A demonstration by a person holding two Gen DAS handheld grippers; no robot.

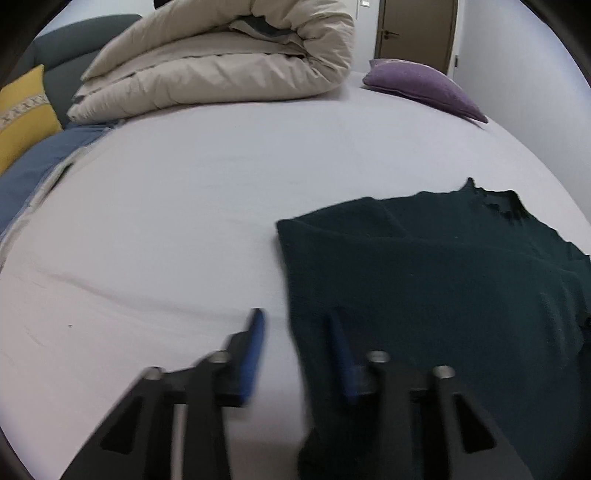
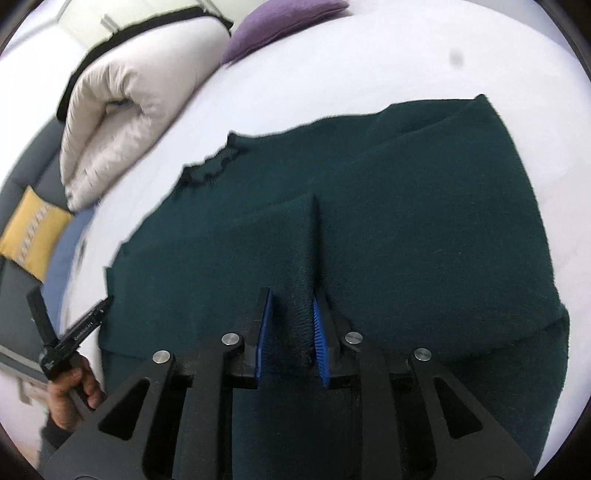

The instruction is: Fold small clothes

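Observation:
A dark green knitted garment (image 1: 443, 266) lies on the white bed sheet (image 1: 177, 221), partly folded. In the left wrist view my left gripper (image 1: 295, 325) is open, its blue pads astride the garment's left edge, low over the sheet. In the right wrist view the same garment (image 2: 406, 206) fills the middle, and my right gripper (image 2: 291, 314) has a raised fold of its fabric between its blue pads, with the jaws still a little apart. The left gripper (image 2: 74, 332) and the hand holding it show at the left edge of that view.
A rolled beige duvet (image 1: 221, 62) lies at the far side of the bed, with a purple cushion (image 1: 424, 88) to its right. A yellow cushion (image 1: 22, 110) and a grey headboard (image 1: 70, 51) are at the left. A door (image 1: 417, 29) stands behind.

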